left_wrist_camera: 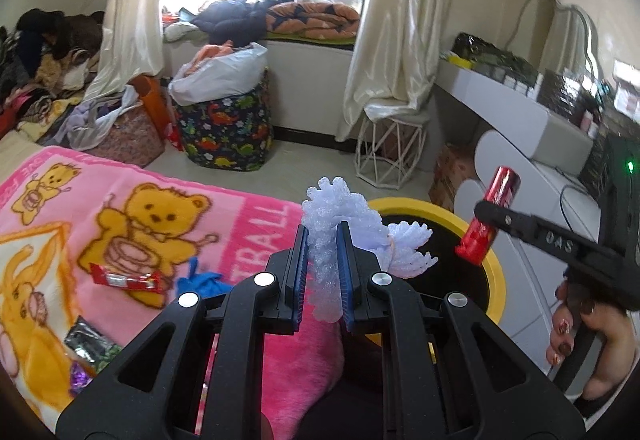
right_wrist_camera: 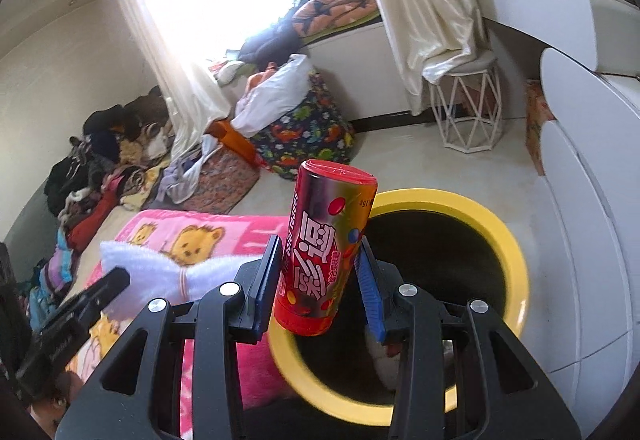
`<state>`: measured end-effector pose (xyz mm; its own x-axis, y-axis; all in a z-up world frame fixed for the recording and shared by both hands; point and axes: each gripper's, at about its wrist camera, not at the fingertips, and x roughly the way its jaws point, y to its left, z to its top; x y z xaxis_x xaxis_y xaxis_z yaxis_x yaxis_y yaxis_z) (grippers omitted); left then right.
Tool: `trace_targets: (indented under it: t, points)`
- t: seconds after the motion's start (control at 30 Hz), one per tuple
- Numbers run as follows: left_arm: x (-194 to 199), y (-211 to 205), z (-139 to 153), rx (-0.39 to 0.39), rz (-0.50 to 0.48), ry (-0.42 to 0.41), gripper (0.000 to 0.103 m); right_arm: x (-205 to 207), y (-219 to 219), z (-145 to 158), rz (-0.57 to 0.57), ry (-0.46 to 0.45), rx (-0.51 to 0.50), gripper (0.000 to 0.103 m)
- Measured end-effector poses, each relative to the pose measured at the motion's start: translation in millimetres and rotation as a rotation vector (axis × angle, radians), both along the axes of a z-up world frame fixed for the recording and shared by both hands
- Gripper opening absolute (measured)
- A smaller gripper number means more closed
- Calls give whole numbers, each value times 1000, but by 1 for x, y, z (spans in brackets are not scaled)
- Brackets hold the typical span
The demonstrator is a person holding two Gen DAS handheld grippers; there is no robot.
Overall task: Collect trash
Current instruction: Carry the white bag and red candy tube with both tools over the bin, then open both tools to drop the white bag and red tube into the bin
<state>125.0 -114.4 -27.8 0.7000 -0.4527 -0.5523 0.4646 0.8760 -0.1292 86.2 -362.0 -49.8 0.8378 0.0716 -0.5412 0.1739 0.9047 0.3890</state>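
Trash collection stands midway in a cluttered bedroom, judging by what is held and what lies loose. Right gripper [right_wrist_camera: 320,272] has its jaws clamped on a red candy tube [right_wrist_camera: 326,252], held tilted above the near rim of a yellow-rimmed bin [right_wrist_camera: 508,240] on the floor beside the bed. Left gripper [left_wrist_camera: 322,264] has its jaws pressed together on a white foam net sleeve [left_wrist_camera: 332,240], held just short of the same bin [left_wrist_camera: 494,280], above the edge of a pink teddy-bear blanket [left_wrist_camera: 120,224]. Neither piece has yet been dropped in. Left to gather on the blanket: a red wrapper [left_wrist_camera: 124,280], a blue crumpled item [left_wrist_camera: 200,280], a silver foil packet [left_wrist_camera: 86,340] and a purple scrap [left_wrist_camera: 80,376]. Inside the bin's dark interior something pale with a touch of red [right_wrist_camera: 384,356] lies at the bottom; what it is cannot be told
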Motion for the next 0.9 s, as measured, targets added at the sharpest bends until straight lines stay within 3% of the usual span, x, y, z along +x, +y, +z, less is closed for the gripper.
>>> trace_targets:
  t: [0.47, 0.9]
  points:
    - [-7, -51, -28, 84, -106, 27, 10, -3, -30, -27, -110, 53, -7, 36]
    - [-7, -94, -61, 188, -217, 77, 10, 5, -48, -50, -136, 111, 17, 36]
